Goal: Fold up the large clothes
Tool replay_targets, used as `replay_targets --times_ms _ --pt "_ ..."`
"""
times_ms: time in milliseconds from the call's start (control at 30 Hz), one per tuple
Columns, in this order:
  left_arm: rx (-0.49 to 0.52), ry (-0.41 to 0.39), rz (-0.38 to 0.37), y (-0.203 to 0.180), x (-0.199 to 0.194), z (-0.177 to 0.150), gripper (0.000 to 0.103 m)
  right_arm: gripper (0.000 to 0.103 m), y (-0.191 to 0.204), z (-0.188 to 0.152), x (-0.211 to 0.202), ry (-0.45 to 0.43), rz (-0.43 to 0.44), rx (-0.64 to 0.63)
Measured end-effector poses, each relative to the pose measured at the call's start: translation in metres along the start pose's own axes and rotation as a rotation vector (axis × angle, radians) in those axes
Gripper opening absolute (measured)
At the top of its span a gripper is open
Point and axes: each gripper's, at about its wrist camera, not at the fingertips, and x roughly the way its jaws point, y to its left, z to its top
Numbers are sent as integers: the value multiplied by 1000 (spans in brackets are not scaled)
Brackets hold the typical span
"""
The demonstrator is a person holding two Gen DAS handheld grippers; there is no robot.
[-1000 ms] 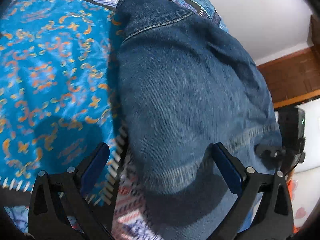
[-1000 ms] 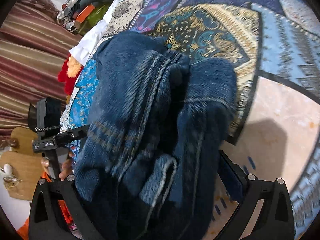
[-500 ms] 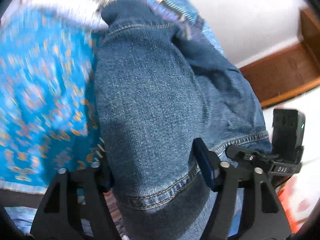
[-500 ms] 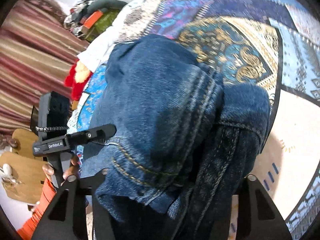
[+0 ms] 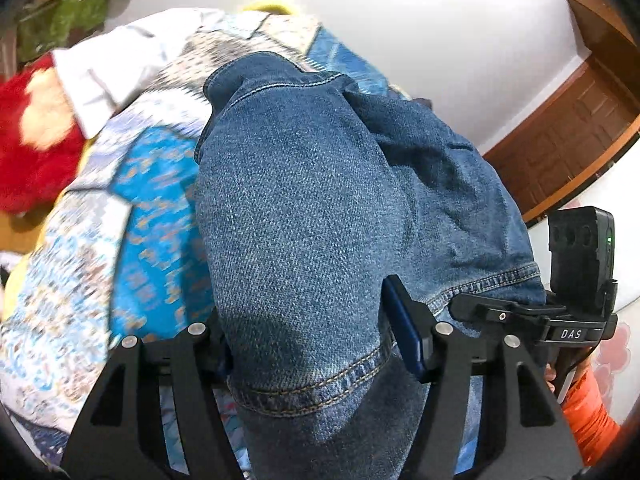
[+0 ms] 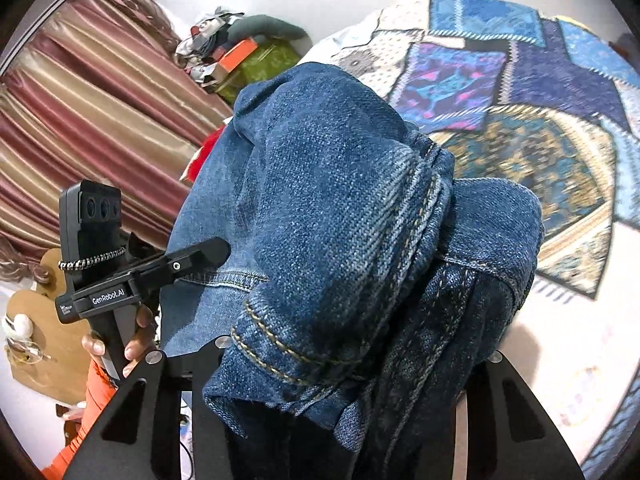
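Note:
A pair of blue denim jeans [image 5: 304, 208] fills the left wrist view, lifted above the patterned bedspread [image 5: 152, 200]. My left gripper [image 5: 312, 344] is shut on the jeans near a stitched hem, cloth bulging between its fingers. In the right wrist view the jeans [image 6: 340, 216] hang bunched in thick layers, and my right gripper [image 6: 340, 376] is shut on them; its fingertips are hidden under the denim. The other hand-held gripper shows in each view, at the right [image 5: 560, 320] and at the left [image 6: 120, 280].
A red plush toy [image 5: 28, 152] and white cloth [image 5: 112, 68] lie at the bed's far end. A striped curtain [image 6: 80, 128] and clutter [image 6: 248, 56] stand by the wall. A brown wooden door [image 5: 576, 128] is at the right.
Both grippers went from open around the denim to shut on it and have lifted it. The views tilted up, showing wall, curtain and toy.

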Motion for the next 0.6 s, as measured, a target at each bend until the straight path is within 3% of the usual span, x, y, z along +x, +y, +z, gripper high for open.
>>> replay_targets --times_ms 133,367,467,533,600 --pt "-52 47 23 38 4 -26 63 44 11 -10 37 53 17 29" --pt "-147 140 44 102 50 -54 64 44 -8 -35 112 183 3 86" --pt "-150 109 22 108 39 -62 64 47 -5 -36 119 195 -15 44" --pt "-122 89 68 106 26 -60 64 50 1 -34 115 211 -45 11" --pt "-59 39 161 95 6 -59 64 52 7 -33 107 226 -69 -6"
